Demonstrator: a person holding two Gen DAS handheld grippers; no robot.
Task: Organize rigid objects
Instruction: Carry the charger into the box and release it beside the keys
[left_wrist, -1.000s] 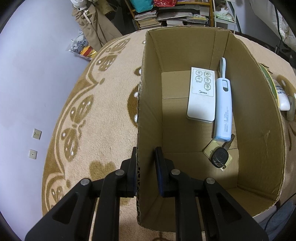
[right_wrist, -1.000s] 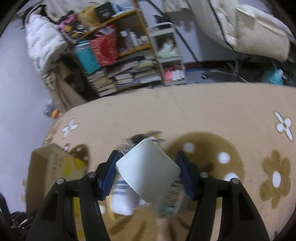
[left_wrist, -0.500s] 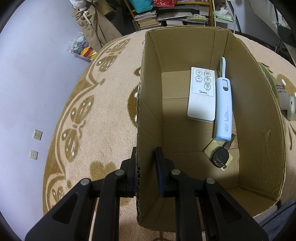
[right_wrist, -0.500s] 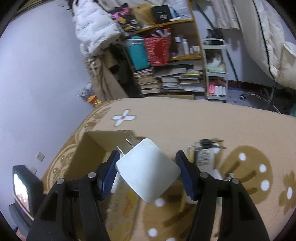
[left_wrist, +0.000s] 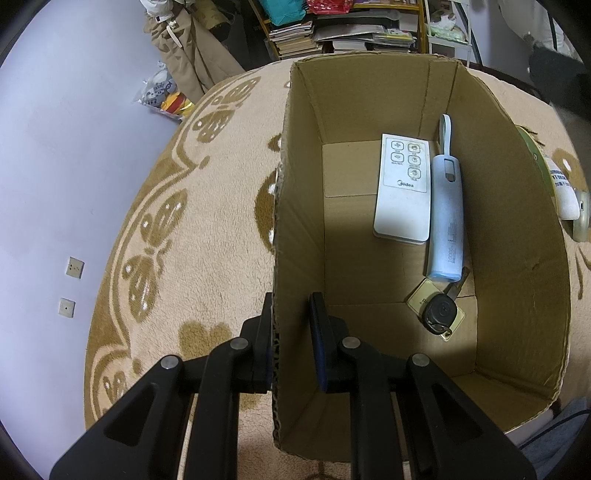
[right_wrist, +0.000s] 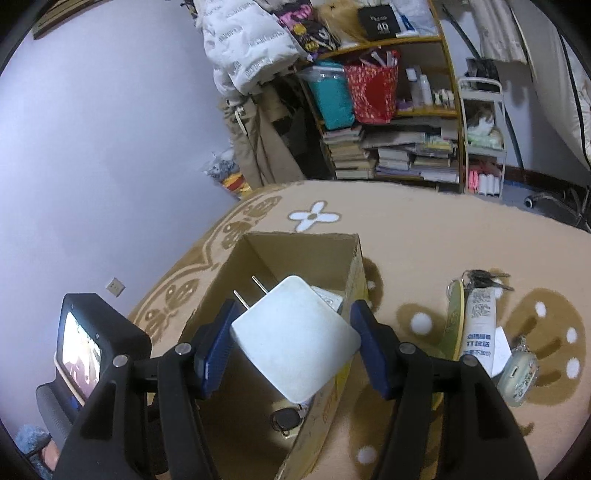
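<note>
Gripping now: the left gripper (left_wrist: 290, 332) pinches the left wall of the cardboard box (left_wrist: 517, 229), one finger outside, one inside, pressed onto the cardboard edge.
Right gripper: the right gripper (right_wrist: 291, 339) clamps a white plug adapter (right_wrist: 295, 339) between its blue pads (right_wrist: 216, 345), which press on opposite corners of the adapter.
Adapter pose: turned like a diamond, two metal prongs pointing up and away to the left; it hangs above the open box, as seen from the right wrist view.
Box contents: a white remote (left_wrist: 404, 188) lies flat on the floor of the box, a pale blue power bank (left_wrist: 447, 218) just beside it on its right, touching or nearly so; a black car key (left_wrist: 439, 312) rests on a small yellowish tag near the power bank's near end.
Box place: on a beige patterned rug (left_wrist: 207, 236).
Outside the box: a white tube (right_wrist: 478, 325), a bunch of keys (right_wrist: 484, 278) and a small rounded pale case (right_wrist: 517, 373) lie on the rug to its right.
Background: a cluttered bookshelf (right_wrist: 399, 147) against the wall.
</note>
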